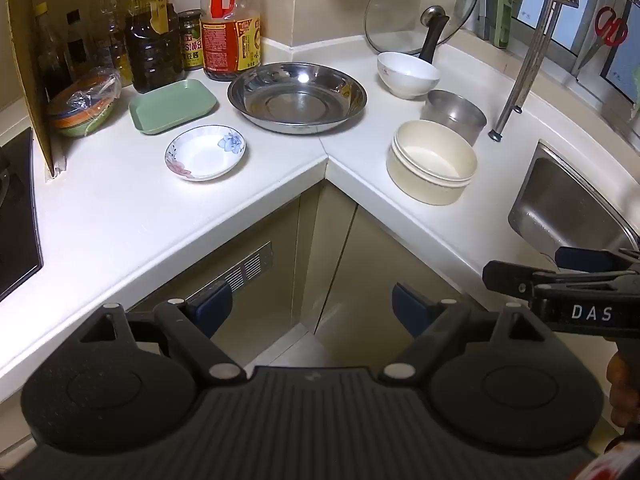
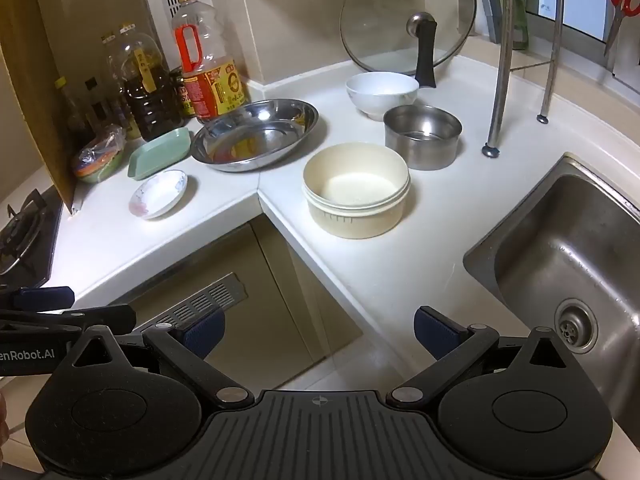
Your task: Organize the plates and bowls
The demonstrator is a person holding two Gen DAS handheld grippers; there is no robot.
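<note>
six dishes sit loose on the white corner counter (image 2: 400, 280), nothing stacked yet, so this reads as the start, before any pick. landmark: wide shallow stainless steel basin (image 1: 297, 98). just left of it a pale green rectangular plastic tray (image 1: 173, 106); in front-left a small white saucer with a blue flower print (image 1: 205, 153). right of it a white ceramic bowl (image 1: 408, 74), a plain steel cylindrical pot (image 1: 454, 114) and a cream round plastic tub (image 1: 432, 162), near each other. behind the basin stands a row of oil and sauce bottles (image 1: 230, 36), labels in chinese, too small to read.

left gripper (image 1: 312, 306) and right gripper (image 2: 318, 330) both hang off the counter edge, well apart from the dishes, jaws wide, nothing between them. likely next move: reach in for a small piece, saucer or bowl, and nest like with like; the thin saucer rim calls for a low approach.

readable writing: "das" on the right gripper body, "enrobot.ai" on the left.
</note>
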